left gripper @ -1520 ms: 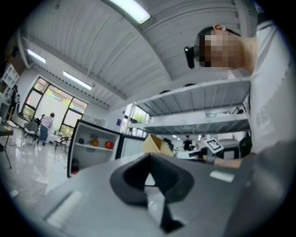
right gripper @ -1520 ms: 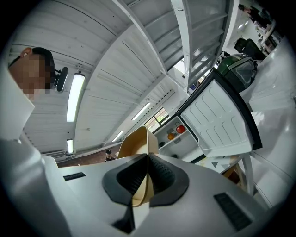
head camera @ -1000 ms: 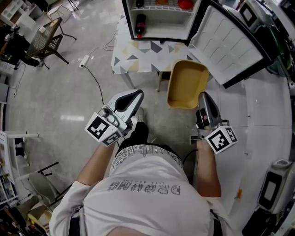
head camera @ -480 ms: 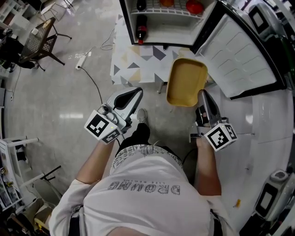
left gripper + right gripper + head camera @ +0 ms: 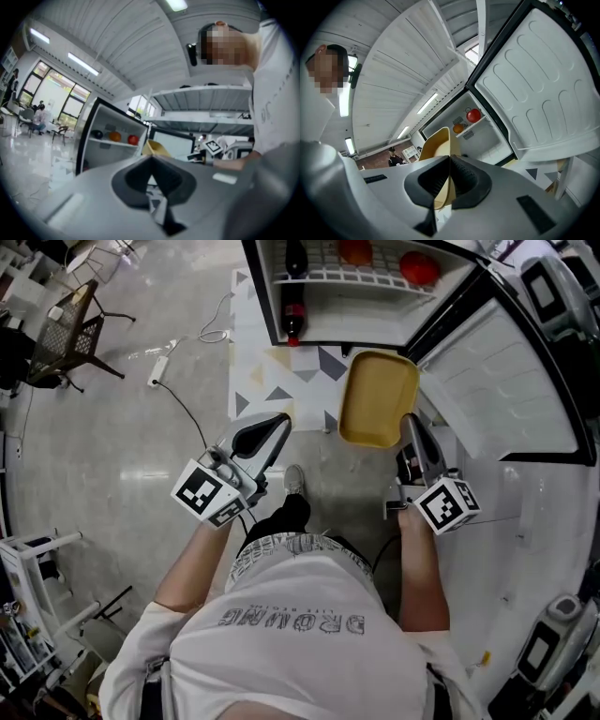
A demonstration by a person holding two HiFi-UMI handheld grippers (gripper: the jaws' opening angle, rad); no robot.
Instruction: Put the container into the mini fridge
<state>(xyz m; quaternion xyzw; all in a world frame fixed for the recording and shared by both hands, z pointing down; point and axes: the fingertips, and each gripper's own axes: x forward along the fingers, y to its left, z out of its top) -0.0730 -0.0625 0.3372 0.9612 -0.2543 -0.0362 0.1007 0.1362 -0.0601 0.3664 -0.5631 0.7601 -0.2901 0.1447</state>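
A shallow yellow container [image 5: 378, 397] hangs in the air in front of the open mini fridge [image 5: 361, 296], held by its near rim. My right gripper [image 5: 409, 425] is shut on that rim; in the right gripper view the container [image 5: 437, 144] stands up between the jaws. My left gripper [image 5: 275, 425] is lower left of the container, apart from it, jaws together with nothing between them. From the left gripper view the container [image 5: 156, 148] shows beyond the jaw tips, with the fridge shelf [image 5: 114, 141] behind.
The fridge door [image 5: 502, 371] swings open to the right. Inside are a dark bottle [image 5: 293, 320] and red and orange fruit [image 5: 418, 267] on a wire shelf. A patterned mat [image 5: 281, 381] lies before the fridge. A chair [image 5: 66, 329] and cable [image 5: 192, 409] are left.
The fridge has come closer in the head view. The container, still in my right gripper, has moved up toward the fridge opening. My left gripper has risen slightly alongside.
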